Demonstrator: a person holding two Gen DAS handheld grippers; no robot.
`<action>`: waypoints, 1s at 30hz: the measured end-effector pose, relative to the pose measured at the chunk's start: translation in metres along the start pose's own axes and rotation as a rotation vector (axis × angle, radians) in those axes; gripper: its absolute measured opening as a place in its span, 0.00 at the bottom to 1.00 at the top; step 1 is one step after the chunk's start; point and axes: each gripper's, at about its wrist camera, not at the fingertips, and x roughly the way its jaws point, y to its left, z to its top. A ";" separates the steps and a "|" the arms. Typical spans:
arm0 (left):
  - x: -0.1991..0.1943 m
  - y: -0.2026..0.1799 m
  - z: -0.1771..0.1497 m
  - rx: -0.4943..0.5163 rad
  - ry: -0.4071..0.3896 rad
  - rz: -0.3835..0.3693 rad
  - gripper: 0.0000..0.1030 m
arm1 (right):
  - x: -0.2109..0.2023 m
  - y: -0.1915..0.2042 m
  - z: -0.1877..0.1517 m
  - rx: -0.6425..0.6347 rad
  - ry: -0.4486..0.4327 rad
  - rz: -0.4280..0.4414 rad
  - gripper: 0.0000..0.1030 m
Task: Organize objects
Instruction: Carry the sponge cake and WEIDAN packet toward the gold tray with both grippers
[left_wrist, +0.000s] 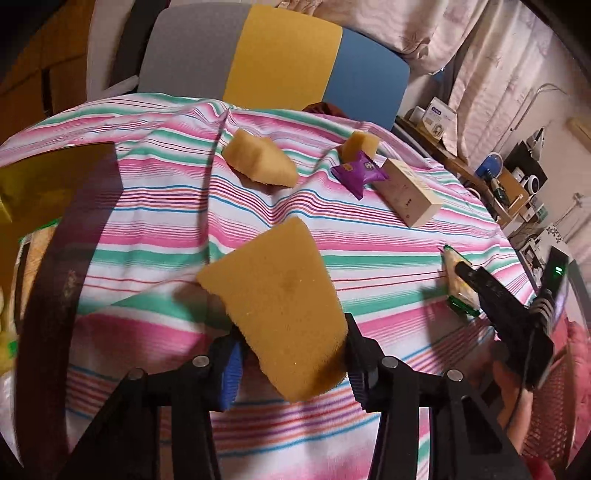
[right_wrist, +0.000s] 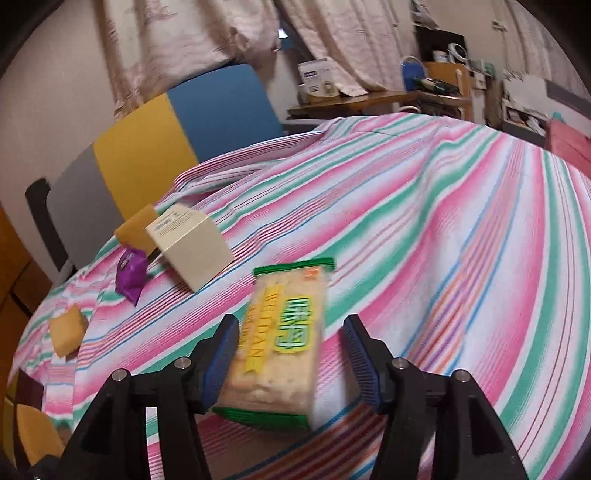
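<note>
Sponge (left_wrist: 275, 306) pinched in left gripper (left_wrist: 291, 363), right gripper (right_wrist: 291, 360) spread around cracker packet (right_wrist: 280, 339).

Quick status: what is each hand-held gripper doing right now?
Left hand-held gripper: shut on the yellow sponge.
Right hand-held gripper: open, the cracker pack between its pads, the right pad clear of it.
</note>
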 end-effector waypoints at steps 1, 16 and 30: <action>-0.004 0.001 -0.001 0.003 -0.008 -0.001 0.47 | 0.001 0.004 0.000 -0.018 0.005 -0.013 0.58; -0.080 0.048 -0.004 -0.014 -0.150 -0.032 0.47 | 0.003 0.029 -0.003 -0.169 0.029 -0.096 0.47; -0.125 0.136 -0.006 -0.144 -0.235 0.059 0.47 | -0.041 0.065 -0.024 -0.241 0.018 0.106 0.47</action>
